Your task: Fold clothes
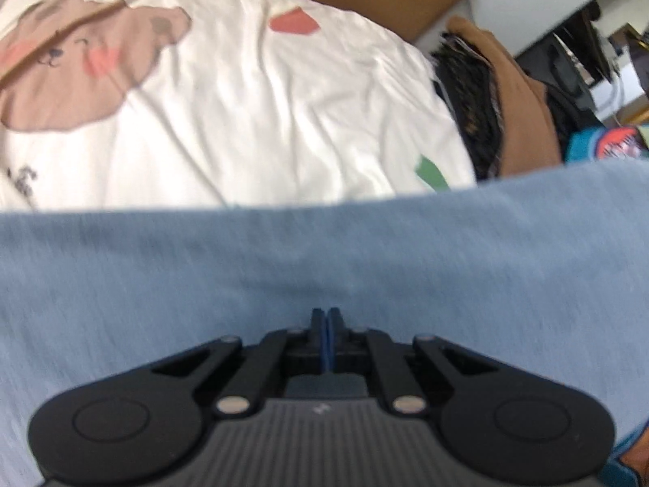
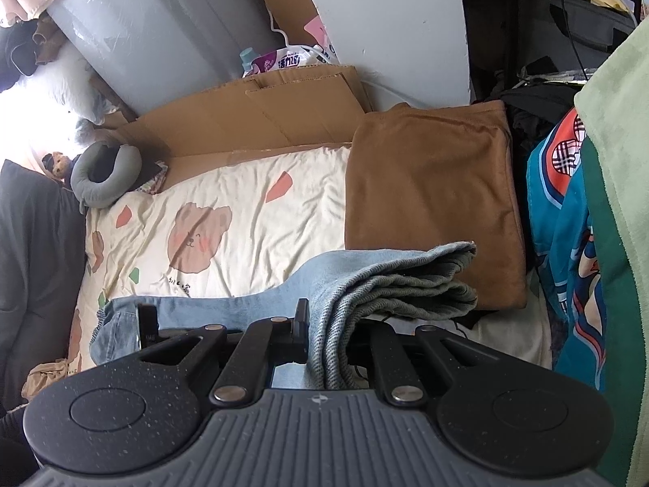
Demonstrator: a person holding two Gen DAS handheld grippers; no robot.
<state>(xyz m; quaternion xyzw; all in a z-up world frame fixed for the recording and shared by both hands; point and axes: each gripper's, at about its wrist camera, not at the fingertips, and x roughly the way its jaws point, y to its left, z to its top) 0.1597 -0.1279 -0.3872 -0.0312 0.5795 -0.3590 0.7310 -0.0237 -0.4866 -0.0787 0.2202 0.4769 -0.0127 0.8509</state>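
The left gripper (image 1: 326,318) is seen pressed fully closed, nothing visibly pinched, over blue fabric. The right gripper (image 2: 324,324) is clamped on several bunched layers of the blue jeans (image 2: 365,284). The jeans are laid on the bear-print sheet (image 2: 227,219), touching the near edge of the folded brown garment (image 2: 430,203).

Black hand-held gripper (image 1: 326,316), silver pivot pins

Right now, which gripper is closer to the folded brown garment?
Probably the right. The right gripper grips jeans lying against the brown garment, just ahead. From the left gripper, it sits far off to the right, beyond the bedsheet.
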